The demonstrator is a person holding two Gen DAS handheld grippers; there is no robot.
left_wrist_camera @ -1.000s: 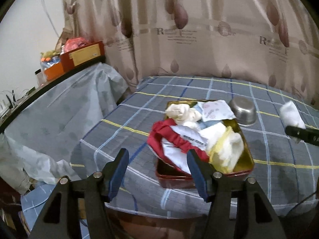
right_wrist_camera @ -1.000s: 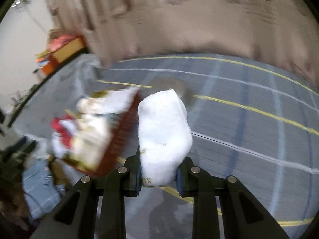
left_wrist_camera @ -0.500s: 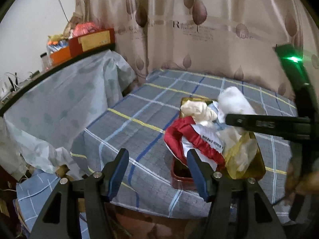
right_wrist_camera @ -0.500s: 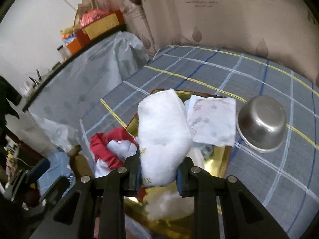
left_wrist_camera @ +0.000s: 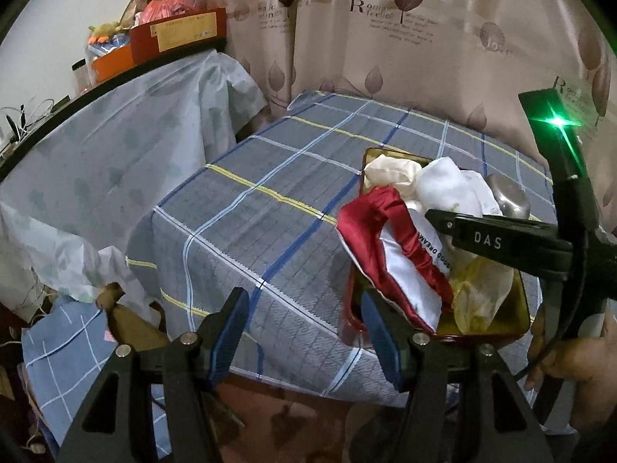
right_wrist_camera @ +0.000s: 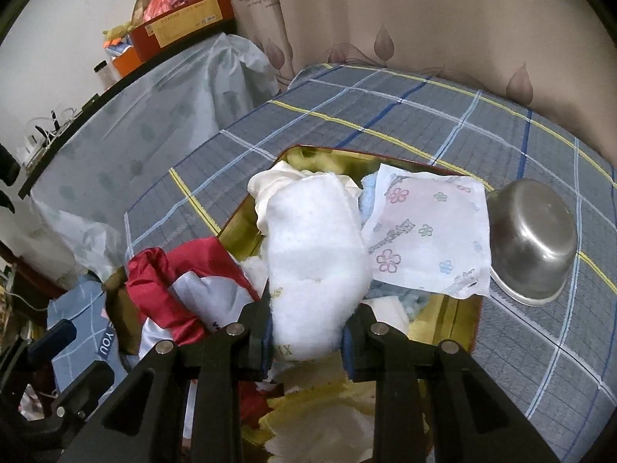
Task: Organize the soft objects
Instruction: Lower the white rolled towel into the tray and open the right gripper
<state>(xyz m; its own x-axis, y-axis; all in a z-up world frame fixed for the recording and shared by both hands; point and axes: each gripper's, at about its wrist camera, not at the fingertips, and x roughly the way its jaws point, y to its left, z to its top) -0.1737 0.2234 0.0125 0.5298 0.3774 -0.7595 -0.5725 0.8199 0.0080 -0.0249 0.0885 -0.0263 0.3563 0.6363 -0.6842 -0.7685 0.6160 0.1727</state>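
**Q:** What was the state of each claw, and where was the item being handled?

**A:** My right gripper (right_wrist_camera: pixel 304 332) was clamped on a white sock (right_wrist_camera: pixel 314 262), which stood up from between its pads. I held it directly above the gold-lined tin tray (right_wrist_camera: pixel 459 320), over the middle of the pile. My left gripper (left_wrist_camera: pixel 304 332) stood wide apart with nothing between its pads, off the near left corner of the tray, above the edge of the plaid cloth (left_wrist_camera: pixel 250 208).

**Q:** How much of the sorting was done?

**A:** Most of it, by my judgement. Inside the tray lay a red and white satin pouch (left_wrist_camera: pixel 389 239), draped over the left wall, a cream cloth (left_wrist_camera: pixel 389 171) at the far left corner, a flower-printed wipe (right_wrist_camera: pixel 428 231) overhanging the right wall, and a yellowish plastic wrap (left_wrist_camera: pixel 478 293) at the near end.

**Q:** What was left?

**A:** The sock had not been released. No other soft item lay loose on the cloth around the tray. A steel bowl (right_wrist_camera: pixel 532 239) sat upside down just right of the tray; I judged it no part of the job.
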